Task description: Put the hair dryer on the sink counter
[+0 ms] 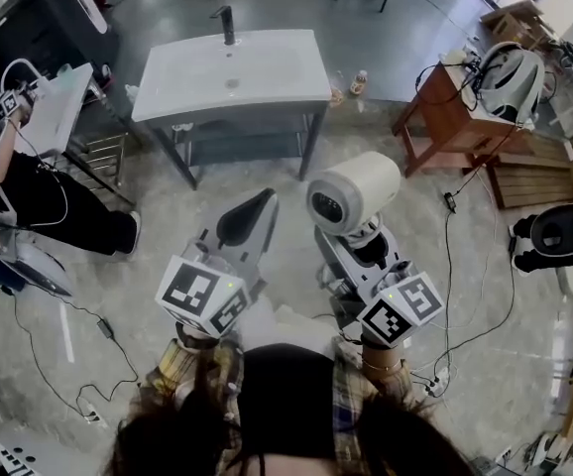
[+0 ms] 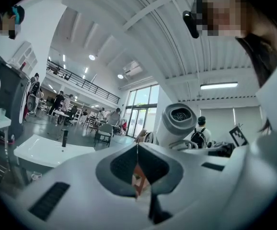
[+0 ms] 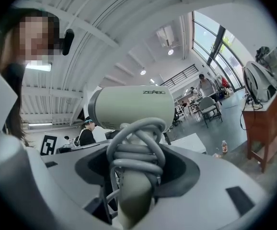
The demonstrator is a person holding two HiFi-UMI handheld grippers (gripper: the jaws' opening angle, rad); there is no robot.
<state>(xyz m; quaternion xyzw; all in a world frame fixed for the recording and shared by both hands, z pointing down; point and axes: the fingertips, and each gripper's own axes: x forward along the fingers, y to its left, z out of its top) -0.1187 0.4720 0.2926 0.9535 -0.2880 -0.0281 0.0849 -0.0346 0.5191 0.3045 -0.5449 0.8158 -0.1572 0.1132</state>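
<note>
Task status: hair dryer (image 1: 351, 194) not yet on sink counter (image 1: 267, 67); you hold it up in the air, well apart from the counter, which stands ahead of you across open floor (image 1: 118, 216); left to do, by my reckoning: carry fwd, lower onto the white top, let go. Right gripper (image 1: 366, 238): jaws wide but clamped on the dryer's handle, barrel above them, nozzle end toward your head camera. Left gripper (image 1: 260, 204): jaws together, nothing between them, held just beside the right one. Item 1, hair dryer: pale cream matte plastic, fat cylindrical barrel, dark round grille at the end, brand lettering on the side; grey cord (image 3: 136, 147), smooth rubbery look, wound in several loops round the handle above the jaws. Item 2, sink counter: flat white rectangular top, glossy, shallow basin w/ drain at centre; dark upright faucet (image 1: 227, 25) at the far edge; grey metal legs under it. Item 3, grippers: light grey moulded shells, dark inset pads, cube w/ black-and-white square markers on each. Misc.: small bottle (image 1: 360, 82) on the floor just right of the counter; wooden table (image 1: 445, 107) farther right.
</note>
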